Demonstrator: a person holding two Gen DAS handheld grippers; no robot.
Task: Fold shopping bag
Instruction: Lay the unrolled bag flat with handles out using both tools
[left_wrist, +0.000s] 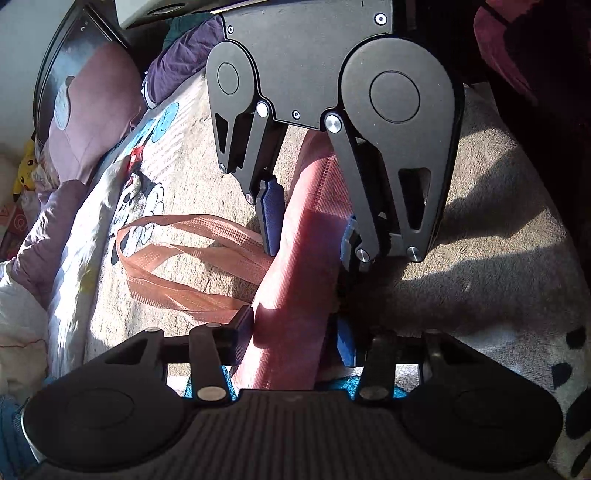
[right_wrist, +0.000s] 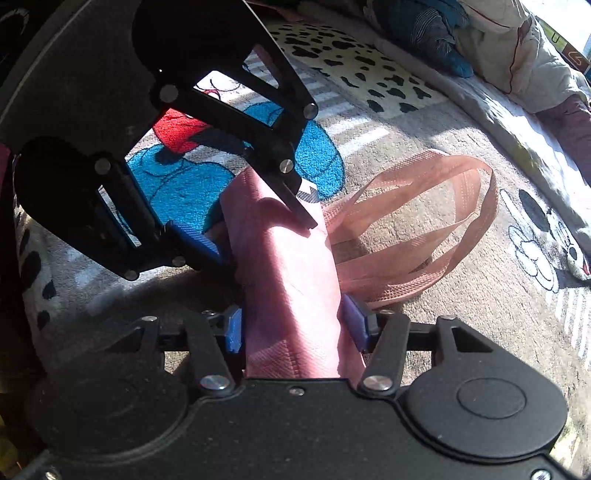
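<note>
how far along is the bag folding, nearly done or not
Partly done. The pink shopping bag is already gathered into a narrow strip on the rug. In hand: the left gripper and the right gripper each clamp that strip, one at each end. Left: the handles are loose, sticking out sideways, and the long strip looks not yet folded shorter.

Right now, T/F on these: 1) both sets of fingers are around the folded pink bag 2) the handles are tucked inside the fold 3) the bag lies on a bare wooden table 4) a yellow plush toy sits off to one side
1) True: the left gripper and the right gripper both clamp the folded pink bag.
2) False: the handles lie loose outside the fold, on the blanket.
3) False: it lies on a cartoon-print blanket.
4) True: a yellow plush toy sits at the edge of the left wrist view.
</note>
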